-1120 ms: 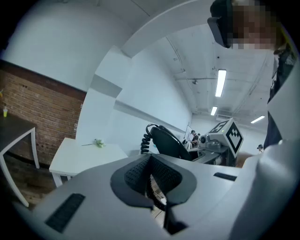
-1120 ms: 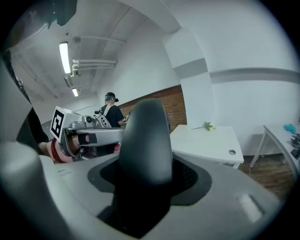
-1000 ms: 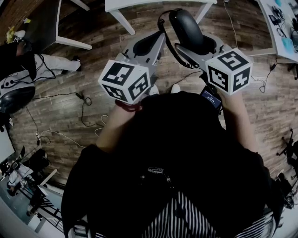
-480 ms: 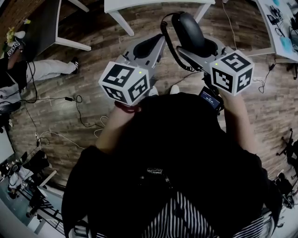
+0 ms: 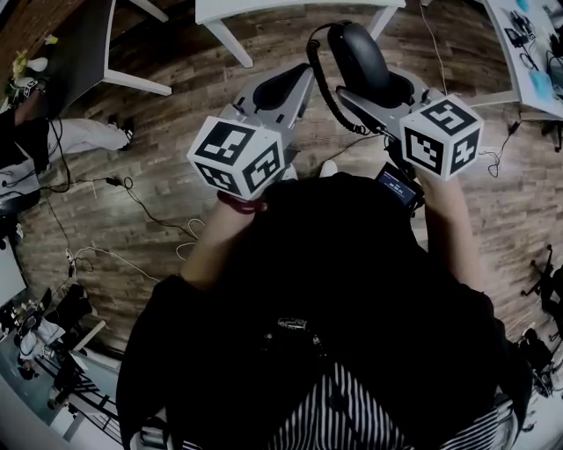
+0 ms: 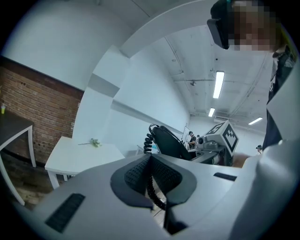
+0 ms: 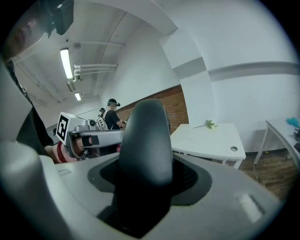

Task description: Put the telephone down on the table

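Note:
My right gripper (image 5: 374, 86) is shut on the black telephone handset (image 5: 356, 53), which stands nearly upright and fills the right gripper view (image 7: 145, 140). Its coiled cord (image 5: 318, 83) hangs down beside the tip of my left gripper (image 5: 303, 72). The left gripper (image 6: 150, 161) has its pads together and holds nothing; the cord (image 6: 154, 197) shows through the slit below them. The handset (image 6: 168, 143) rises just beyond it. A white table (image 5: 264, 9) stands ahead over the wooden floor, also in the left gripper view (image 6: 79, 154) and the right gripper view (image 7: 211, 138).
A dark table (image 5: 79, 44) stands at the far left, another table (image 5: 528, 44) with small items at the far right. Cables (image 5: 149, 211) trail over the floor. A person (image 5: 44, 141) sits at the left. A small sprig (image 7: 209, 124) lies on the white table.
Both grippers and the handset have shifted slightly right and forward. The seated person's legs at the left have moved.

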A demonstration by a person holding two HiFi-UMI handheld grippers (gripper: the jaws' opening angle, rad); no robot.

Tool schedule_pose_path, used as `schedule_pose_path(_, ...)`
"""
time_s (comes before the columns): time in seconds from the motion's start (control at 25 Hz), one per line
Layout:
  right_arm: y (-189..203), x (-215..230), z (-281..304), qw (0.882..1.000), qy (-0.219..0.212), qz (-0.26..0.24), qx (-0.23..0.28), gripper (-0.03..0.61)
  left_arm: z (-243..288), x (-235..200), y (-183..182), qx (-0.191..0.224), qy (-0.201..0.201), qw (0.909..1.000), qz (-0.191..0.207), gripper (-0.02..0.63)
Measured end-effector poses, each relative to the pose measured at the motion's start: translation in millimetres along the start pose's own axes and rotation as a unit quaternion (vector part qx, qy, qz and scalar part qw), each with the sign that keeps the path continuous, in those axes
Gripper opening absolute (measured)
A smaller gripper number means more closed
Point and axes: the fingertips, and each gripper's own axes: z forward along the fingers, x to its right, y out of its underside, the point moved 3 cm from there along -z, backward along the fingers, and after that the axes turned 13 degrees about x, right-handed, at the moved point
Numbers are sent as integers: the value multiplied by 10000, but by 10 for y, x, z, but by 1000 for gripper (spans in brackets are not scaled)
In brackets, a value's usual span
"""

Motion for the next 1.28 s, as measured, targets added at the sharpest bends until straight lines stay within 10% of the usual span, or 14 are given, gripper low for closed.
schedule_pose_path(1.28, 144, 568, -540, 9993, -94, 285, 237, 276, 582, 378, 176, -145, 2, 9998, 125, 6)
